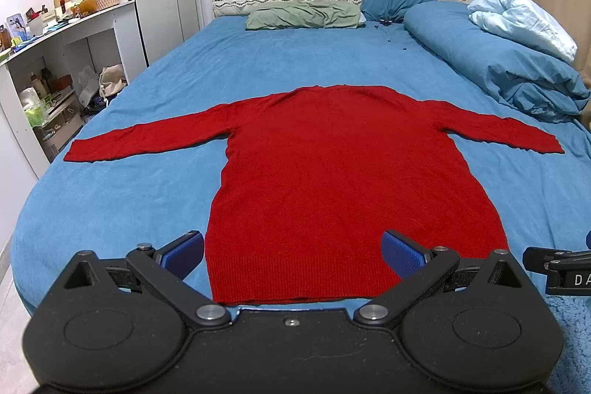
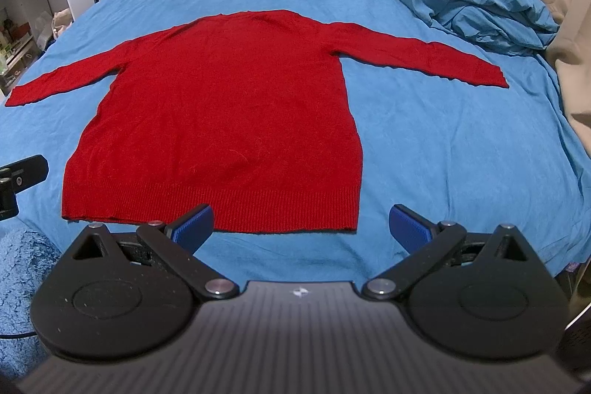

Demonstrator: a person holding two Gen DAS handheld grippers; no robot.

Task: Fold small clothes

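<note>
Red knit, spread flat and face-down-smooth on the blue bed (image 1: 110,194) — that's the sweater (image 1: 332,172), sleeves flung wide to either side, ribbed hem (image 2: 221,205) nearest us. Both claws hang back at the foot of the bed, and nothing's been folded yet by the look of it.

The left claw (image 1: 293,255) is spread wide with nothing between its blue pads; the hem sits just ahead of it, its left corner close by the left-hand pad. The right claw (image 2: 301,228) is equally wide and empty, the hem's right corner just ahead, between the fingers.

Where could this go sour? The knit looks soft and clingy, so a pinch at the hem might well scoop the blue sheet along with it. Catch only the top layer and the body would likely part and sag. And if one claw lifts ahead of the other, expect a skewed fold and dragging sleeves.
</note>
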